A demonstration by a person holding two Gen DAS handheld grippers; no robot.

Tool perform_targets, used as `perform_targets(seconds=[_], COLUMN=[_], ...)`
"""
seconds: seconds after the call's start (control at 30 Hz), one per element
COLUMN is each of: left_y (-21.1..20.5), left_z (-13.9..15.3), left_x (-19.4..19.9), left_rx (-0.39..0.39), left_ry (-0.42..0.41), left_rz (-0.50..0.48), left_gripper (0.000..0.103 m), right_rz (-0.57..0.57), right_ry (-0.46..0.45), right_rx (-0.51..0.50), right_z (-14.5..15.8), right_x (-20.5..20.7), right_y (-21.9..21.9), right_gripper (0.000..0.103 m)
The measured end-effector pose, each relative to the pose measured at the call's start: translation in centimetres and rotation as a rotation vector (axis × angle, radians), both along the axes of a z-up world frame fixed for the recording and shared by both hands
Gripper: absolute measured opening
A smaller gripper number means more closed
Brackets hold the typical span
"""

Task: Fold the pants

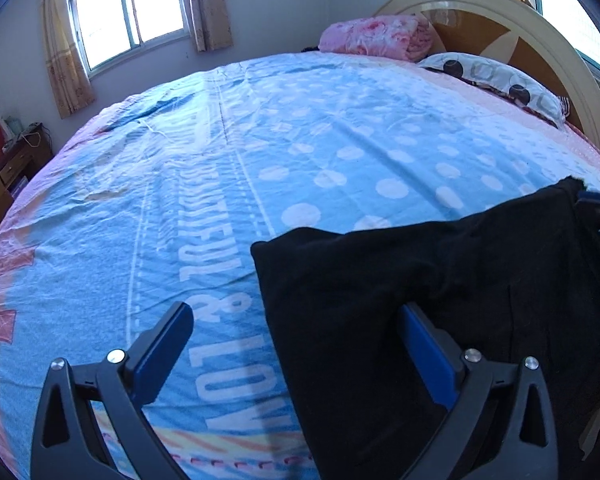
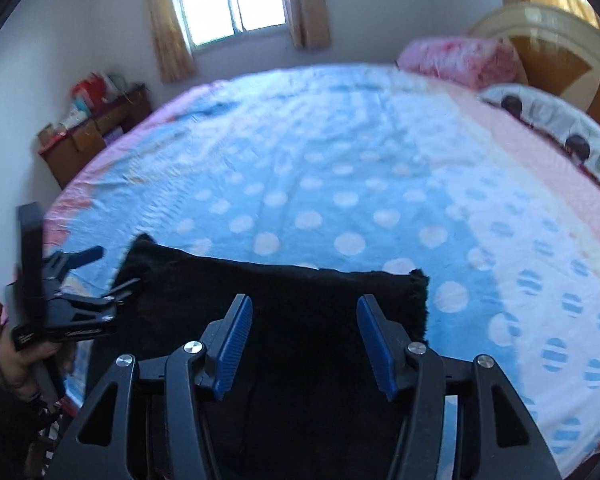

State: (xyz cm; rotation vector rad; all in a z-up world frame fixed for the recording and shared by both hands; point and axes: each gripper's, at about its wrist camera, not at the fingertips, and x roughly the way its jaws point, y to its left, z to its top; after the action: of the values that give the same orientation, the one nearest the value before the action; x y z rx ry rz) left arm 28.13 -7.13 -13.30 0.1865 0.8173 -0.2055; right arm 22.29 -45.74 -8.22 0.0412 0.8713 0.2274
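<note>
Black pants [image 2: 284, 320] already lie folded on the near bed [image 1: 300, 140]; both claws, left [image 1: 296, 352] and right [image 2: 304, 344], gape empty, maybe one fold left.

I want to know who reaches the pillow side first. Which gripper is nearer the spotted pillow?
Right. The right gripper hangs over the black pants, on the spotted pillow's side; the left gripper straddles their opposite edge.

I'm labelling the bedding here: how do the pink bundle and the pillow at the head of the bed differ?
The pink bundle has a pink floral print; the pillow is white with dark and pale circles. The pink bundle sits bulky and rolled or folded up; the pillow lies flatter. The pink bundle lies nearer the window wall, the pillow nearer the camera, along the headboard. Both rest on the bed by that headboard.
</note>
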Motion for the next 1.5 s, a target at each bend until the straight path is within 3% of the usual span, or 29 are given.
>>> perform_targets(seconds=[0.13, 0.37, 0.6, 0.83, 0.9, 0.93, 0.97, 1.07, 1.17, 1.23, 1.33, 1.43, 1.5], left_y=[0.2, 0.3, 1.4, -0.6, -1.1, -1.0, -0.8, 0.1, 1.0, 1.3, 1.5, 1.3, 1.0], left_z=[-0.7, -0.8, 1.8, -0.4, -1.5, -1.8, -1.8, -1.3, -1.4, -1.5, -1.4, -1.8, -1.8], left_x=[0.8, 1.0, -4.9, -8.9, -8.8, -8.9, -9.0, -9.1, -9.0, -9.0, -9.4, -8.9, -8.8], left_rx=[-0.033, -0.063, -0.115, -0.113, -0.072, -0.072, -0.082, -0.113, -0.129, -0.142, -0.130, -0.141, -0.125], left_ry=[0.020, 0.034, -0.046, -0.020, -0.001, -0.004, -0.003, -0.012, -0.007, 0.003, -0.019, -0.011, -0.011], left_rz=[0.002, 0.047, 0.045, -0.004, 0.004, 0.007, 0.012, 0.028, 0.053, 0.062, 0.061, 0.052, 0.050], left_gripper=[0.103, 0.103, 0.103, 0.103, 0.103, 0.103, 0.103, 0.103, 0.103, 0.103, 0.103, 0.103, 0.103], right_rz=[-0.055, -0.033, -0.111, -0.112, -0.118, -0.110, -0.103, -0.083, -0.091, -0.090, -0.090, -0.131, -0.150], right_ry=[0.113, 0.081, -0.018, 0.043, 0.074, 0.101, 0.126, 0.085, 0.088, 0.103, 0.149, 0.246, 0.247], right_rx=[0.040, 0.027, 0.027, 0.009, 0.049, 0.101, 0.147, 0.116, 0.181, 0.214, 0.344, 0.418, 0.465], right_z=[-3.2, -3.6, -1.1, -3.6, -4.4, -4.8, -5.1, -4.4, -4.2, -4.1, -3.7, -6.6, -7.8], right_x=[1.4, 0.8, -6.1, -10.5, -10.2, -9.9, -9.8, -10.6, -10.6, -10.9, -11.8, -11.2, -10.8], right_y=[-2.2, -2.3, -4.4, -5.6, -6.0, -6.2, -6.4, -5.9, -6.4, -6.8, -8.0, -9.5, -10.5], right_gripper=[0.057, 0.057, 0.057, 0.057, 0.053, 0.041, 0.037, 0.030, 0.024, 0.022, 0.021, 0.021, 0.025])
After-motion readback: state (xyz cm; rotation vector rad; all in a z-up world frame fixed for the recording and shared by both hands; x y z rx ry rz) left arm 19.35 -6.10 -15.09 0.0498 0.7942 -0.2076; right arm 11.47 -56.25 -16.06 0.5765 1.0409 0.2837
